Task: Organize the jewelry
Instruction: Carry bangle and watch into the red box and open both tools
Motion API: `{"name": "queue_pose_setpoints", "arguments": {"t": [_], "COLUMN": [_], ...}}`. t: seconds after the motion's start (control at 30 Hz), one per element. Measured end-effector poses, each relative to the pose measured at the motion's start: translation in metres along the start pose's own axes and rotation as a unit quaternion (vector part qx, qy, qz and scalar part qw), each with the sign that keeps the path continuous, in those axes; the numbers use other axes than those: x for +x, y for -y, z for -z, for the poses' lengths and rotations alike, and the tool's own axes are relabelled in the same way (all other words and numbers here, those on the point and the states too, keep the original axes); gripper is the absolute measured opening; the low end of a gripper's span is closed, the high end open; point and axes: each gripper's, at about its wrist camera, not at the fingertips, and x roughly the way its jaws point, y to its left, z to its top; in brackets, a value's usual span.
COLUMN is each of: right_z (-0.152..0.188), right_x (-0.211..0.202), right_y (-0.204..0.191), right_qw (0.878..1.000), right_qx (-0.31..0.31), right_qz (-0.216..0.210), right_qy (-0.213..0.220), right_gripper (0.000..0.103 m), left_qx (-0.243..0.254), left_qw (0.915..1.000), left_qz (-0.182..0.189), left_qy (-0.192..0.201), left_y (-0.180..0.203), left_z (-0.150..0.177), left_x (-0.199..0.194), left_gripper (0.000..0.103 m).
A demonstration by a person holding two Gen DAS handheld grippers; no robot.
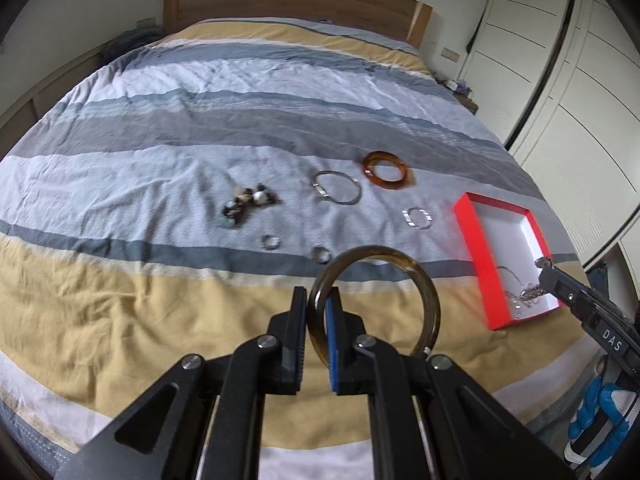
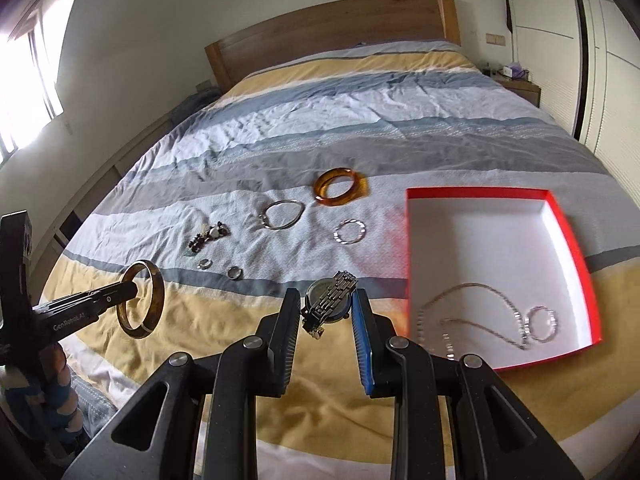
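My left gripper (image 1: 319, 300) is shut on a dark olive bangle (image 1: 424, 280), held above the bed; it also shows in the right wrist view (image 2: 154, 280). My right gripper (image 2: 326, 306) is shut on a metal wristwatch (image 2: 330, 300), held left of the red box (image 2: 580, 248). The box holds a chain necklace (image 2: 472, 316) and a small bracelet (image 2: 542, 322). On the bedspread lie an amber bangle (image 2: 340, 188), a thin silver bangle (image 2: 282, 214), a silver bracelet (image 2: 350, 232), two rings (image 2: 204, 264) (image 2: 234, 272) and a beaded piece (image 2: 210, 236).
The striped bedspread (image 2: 360, 120) covers a wide bed with a wooden headboard (image 2: 332, 28). White wardrobes (image 2: 608, 60) stand to the right. A nightstand (image 2: 520, 84) sits at the far right corner.
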Motion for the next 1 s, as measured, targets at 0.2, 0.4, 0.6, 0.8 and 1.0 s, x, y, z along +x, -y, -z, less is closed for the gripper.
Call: {"name": "queue_pose_setpoints", "arguments": {"t": [0.2,0.4,0.6,0.8,1.0], "right_z": [-0.011,-0.02,-0.023,-0.017,-0.007], "right_x": [-0.025,-0.025,0.002,0.038,0.064], "right_y": [0.057,0.115,0.154,0.178,0.192], "right_qw": [0.999,0.997,0.996,0.995,0.993], "right_qx": [0.007,0.029,0.032,0.036,0.038], "right_qz": [0.04,0.073,0.082,0.083,0.092], "right_qy": [0.015,0.015,-0.008,-0.036,-0.062], "right_gripper": [0.026,0.026,0.026,0.026,0.026], "left_qx": [0.059,0.1,0.125,0.144,0.16], "left_qw": [0.9967,0.991,0.9888,0.9869,0.9844], "left_qz": [0.055,0.087,0.076,0.047,0.03], "left_qy": [-0.008,-0.016,-0.032,-0.055,-0.067], "left_y": [0.092,0.165,0.211,0.234,0.24], "left_z": [-0.017,-0.035,-0.045,-0.045,-0.037], "left_x": [0.016,0.048,0.097,0.15,0.179], "left_gripper": [0.008,0.008,0.008,0.008,0.008]}}
